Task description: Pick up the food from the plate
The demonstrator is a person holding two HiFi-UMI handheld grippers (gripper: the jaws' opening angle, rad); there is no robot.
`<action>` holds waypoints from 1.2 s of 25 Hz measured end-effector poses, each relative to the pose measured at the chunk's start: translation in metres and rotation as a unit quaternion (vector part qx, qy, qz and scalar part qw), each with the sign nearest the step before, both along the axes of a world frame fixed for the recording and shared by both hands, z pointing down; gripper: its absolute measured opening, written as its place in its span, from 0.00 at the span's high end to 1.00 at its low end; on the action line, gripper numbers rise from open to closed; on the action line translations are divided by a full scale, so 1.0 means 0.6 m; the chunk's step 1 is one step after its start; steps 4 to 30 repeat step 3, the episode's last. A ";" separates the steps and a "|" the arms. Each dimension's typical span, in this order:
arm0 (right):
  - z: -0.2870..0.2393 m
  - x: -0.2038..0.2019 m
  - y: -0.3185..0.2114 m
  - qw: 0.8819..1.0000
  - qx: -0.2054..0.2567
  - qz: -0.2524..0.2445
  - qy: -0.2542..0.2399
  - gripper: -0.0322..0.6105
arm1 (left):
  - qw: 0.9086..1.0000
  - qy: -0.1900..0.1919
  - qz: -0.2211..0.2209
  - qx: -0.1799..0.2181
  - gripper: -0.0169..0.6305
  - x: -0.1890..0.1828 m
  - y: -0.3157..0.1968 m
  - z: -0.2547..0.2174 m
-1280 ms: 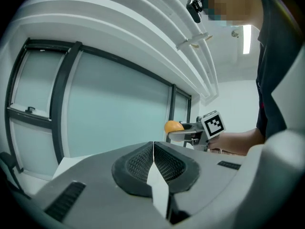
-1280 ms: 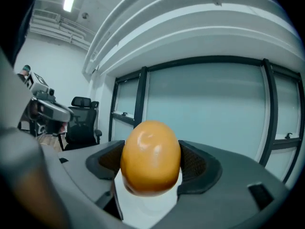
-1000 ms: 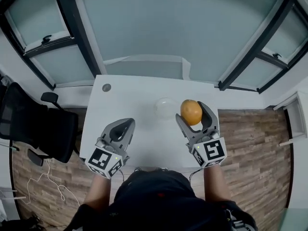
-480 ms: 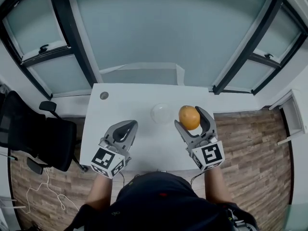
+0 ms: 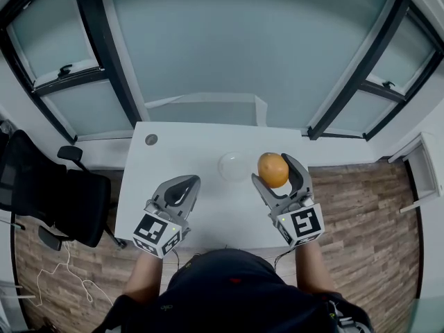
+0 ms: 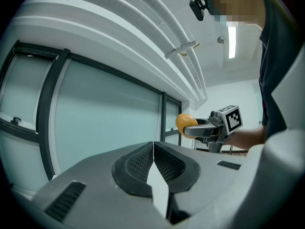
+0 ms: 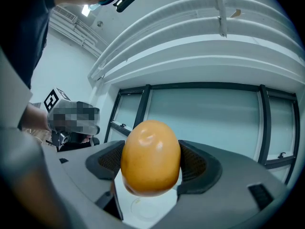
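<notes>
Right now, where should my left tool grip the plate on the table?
Probably the left rim, coming in low from the left: the plate lies flat and shallow, and the right tool holding the orange fruit hangs by its right edge.

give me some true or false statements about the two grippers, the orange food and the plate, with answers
1. The right gripper is shut on the orange food. True.
2. The orange food lies on the plate. False: it is held up between the right gripper's jaws, off the plate, and the plate looks bare.
3. The left gripper has its jaws wide apart. False: its jaws are together with nothing between them.
4. The plate sits on the white table. True.
</notes>
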State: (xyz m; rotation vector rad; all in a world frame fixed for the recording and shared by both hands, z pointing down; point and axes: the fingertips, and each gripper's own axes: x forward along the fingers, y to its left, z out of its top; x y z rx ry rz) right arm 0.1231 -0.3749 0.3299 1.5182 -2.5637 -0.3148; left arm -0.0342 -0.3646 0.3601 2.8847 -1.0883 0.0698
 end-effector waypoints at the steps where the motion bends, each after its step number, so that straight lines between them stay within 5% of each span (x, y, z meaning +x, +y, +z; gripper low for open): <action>1: -0.001 0.001 -0.001 1.000 0.000 0.000 0.000 0.38 | 1.000 0.000 0.000 0.000 0.94 0.001 0.000 -0.001; 30: -0.005 0.002 -0.001 1.000 0.001 -0.001 -0.002 0.38 | 1.000 0.000 -0.001 0.000 0.94 0.002 -0.001 -0.002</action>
